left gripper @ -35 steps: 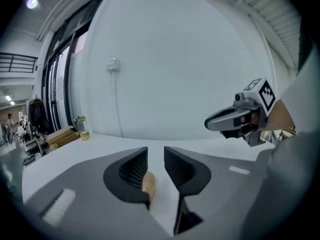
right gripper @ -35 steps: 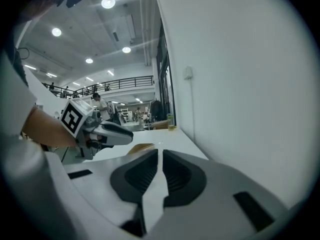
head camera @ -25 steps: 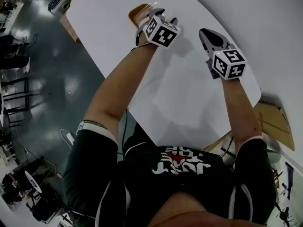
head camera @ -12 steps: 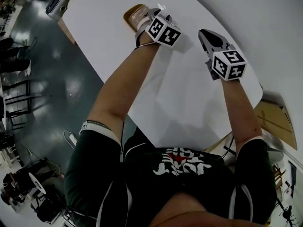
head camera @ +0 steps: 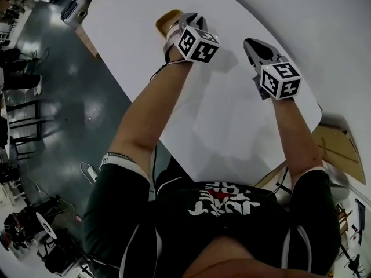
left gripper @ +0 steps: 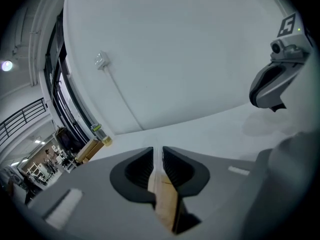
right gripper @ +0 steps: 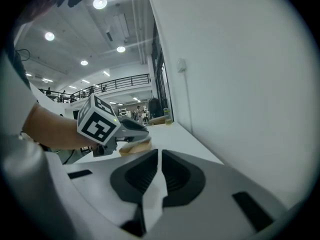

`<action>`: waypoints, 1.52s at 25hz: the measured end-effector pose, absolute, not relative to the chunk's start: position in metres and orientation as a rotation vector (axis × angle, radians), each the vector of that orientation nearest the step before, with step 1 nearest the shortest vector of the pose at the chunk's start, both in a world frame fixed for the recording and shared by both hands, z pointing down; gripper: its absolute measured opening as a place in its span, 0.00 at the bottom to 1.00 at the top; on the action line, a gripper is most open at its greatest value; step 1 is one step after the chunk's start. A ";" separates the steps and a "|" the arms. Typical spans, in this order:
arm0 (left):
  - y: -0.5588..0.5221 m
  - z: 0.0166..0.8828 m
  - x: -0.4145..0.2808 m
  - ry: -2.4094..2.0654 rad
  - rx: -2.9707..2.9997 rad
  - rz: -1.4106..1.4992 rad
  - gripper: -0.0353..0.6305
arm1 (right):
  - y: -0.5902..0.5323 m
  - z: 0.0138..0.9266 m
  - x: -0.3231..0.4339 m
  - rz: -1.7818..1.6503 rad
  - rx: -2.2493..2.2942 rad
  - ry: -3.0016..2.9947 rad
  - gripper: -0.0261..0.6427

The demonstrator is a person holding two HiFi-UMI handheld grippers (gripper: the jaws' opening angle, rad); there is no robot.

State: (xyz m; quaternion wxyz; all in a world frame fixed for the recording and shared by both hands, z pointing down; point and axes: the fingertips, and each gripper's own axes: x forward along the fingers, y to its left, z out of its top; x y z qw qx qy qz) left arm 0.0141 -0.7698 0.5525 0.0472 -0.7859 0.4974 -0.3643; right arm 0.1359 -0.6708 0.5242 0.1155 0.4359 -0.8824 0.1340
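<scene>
Left gripper view: the left gripper is clamped on a thin tan wooden piece, which runs back between its jaws, over the white table. Only the right gripper view shows the right gripper, its jaws together on nothing. Head view sets both grippers side by side, apart.

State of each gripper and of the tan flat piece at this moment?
Left gripper: fingers shut on the tan flat rounded piece.
Tan flat rounded piece: clamped by one edge, near the far end of the white table.
Right gripper: fingers together, nothing between them, apart from the piece.
</scene>
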 end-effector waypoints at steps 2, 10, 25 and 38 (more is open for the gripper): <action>-0.769 0.545 0.009 1.541 -2.380 -1.085 0.13 | -0.671 0.522 0.135 0.389 1.278 -2.585 0.05; -0.767 0.529 -0.009 1.587 -2.335 -1.011 0.11 | -0.671 0.520 0.119 0.373 1.264 -2.595 0.05; -0.765 0.496 -0.024 1.644 -2.373 -0.870 0.11 | -0.671 0.512 0.110 0.354 1.235 -2.604 0.05; -0.739 0.408 -0.046 1.680 -2.432 -0.574 0.11 | -0.660 0.468 0.105 0.279 1.225 -2.635 0.05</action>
